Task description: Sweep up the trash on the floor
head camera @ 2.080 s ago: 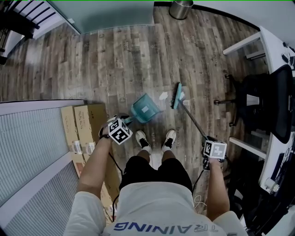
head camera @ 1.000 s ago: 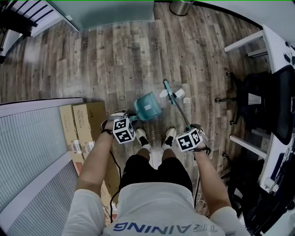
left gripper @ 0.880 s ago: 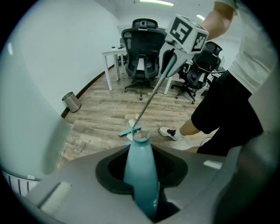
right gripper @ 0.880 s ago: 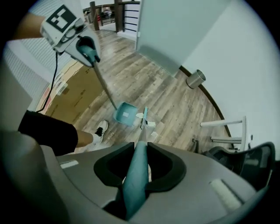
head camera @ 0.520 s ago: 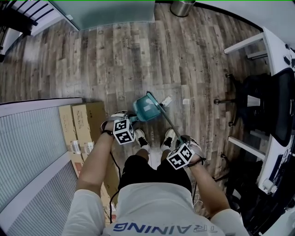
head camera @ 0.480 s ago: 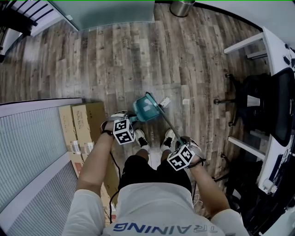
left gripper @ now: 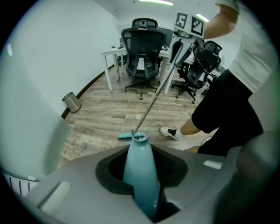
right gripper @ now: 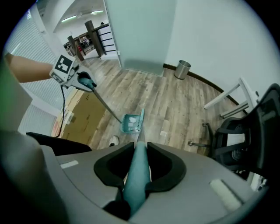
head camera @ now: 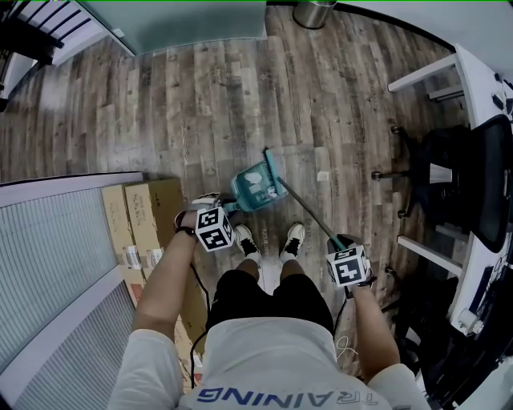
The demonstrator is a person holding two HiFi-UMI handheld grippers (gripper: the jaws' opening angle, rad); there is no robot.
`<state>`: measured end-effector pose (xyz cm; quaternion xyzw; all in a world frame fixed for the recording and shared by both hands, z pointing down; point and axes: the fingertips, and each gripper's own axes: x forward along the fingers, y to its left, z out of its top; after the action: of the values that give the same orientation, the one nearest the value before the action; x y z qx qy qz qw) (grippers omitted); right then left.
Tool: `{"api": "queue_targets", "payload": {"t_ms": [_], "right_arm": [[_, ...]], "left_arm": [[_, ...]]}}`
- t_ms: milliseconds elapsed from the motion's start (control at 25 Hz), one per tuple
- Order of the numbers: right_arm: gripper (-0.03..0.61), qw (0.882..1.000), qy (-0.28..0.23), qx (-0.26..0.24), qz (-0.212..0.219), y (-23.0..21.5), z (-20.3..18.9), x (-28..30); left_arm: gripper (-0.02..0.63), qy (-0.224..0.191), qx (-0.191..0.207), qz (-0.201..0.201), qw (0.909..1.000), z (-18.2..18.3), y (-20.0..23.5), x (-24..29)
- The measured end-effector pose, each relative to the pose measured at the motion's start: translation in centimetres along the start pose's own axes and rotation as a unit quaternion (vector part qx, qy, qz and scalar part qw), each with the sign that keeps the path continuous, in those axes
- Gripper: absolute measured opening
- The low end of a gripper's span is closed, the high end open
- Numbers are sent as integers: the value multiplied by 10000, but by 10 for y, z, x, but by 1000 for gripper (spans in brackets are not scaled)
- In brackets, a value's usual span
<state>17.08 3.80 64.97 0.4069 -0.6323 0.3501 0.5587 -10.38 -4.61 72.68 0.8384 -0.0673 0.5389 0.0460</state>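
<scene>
Nearest the person, the left tool (left gripper: pixel 141 177) has its jaws clamped on the teal handle of the dustpan (head camera: pixel 256 189). The right tool (right gripper: pixel 138 175) has its jaws closed round the teal grip of the broom (head camera: pixel 309 212). Both tools point down at the wooden floor (head camera: pixel 200 104), just ahead of the person's shoes (head camera: pixel 245 240).

The broom's shaft runs on a slant from the right tool, up and to the left in the head view. It ends at the broom head (head camera: pixel 271 166), which stands close against the right-hand edge of the dustpan. White bits of trash (right gripper: pixel 130 120) already lie inside the pan.

One pale scrap (head camera: pixel 323 175) lies on the boards to the right of the broom head, on the side away from the pan and nearer the right tool's side. The head is therefore between the scrap and the pan. The next stroke probably calls for the right hand to carry the head over and beyond the scrap, then draw it leftward toward the pan, which the left tool holds ready.

Farther off, a metal waste bin (head camera: pixel 313 14) stands by the wall.
</scene>
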Motion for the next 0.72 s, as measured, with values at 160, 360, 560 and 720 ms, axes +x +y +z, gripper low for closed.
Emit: {"api": "queue_targets", "payload": {"t_ms": [160,360,560,720], "right_arm": [[110,9983,88,46,-569,-39,-2,6],[110,9930,543,-301,-1005,-59,-12,41],[110,9928,665,-450,-892,-34,-16,62],[110,9892,774,-864,-901,-11,-19,63]], "left_arm": [[98,6,5,2,10000,-2,-1,0],[98,7,-7,3,10000,0,-3,-1],[98,23,-5,7,10000,-1,-3,0],[98,28,-21,-19,10000,-1,-3,0]]}}
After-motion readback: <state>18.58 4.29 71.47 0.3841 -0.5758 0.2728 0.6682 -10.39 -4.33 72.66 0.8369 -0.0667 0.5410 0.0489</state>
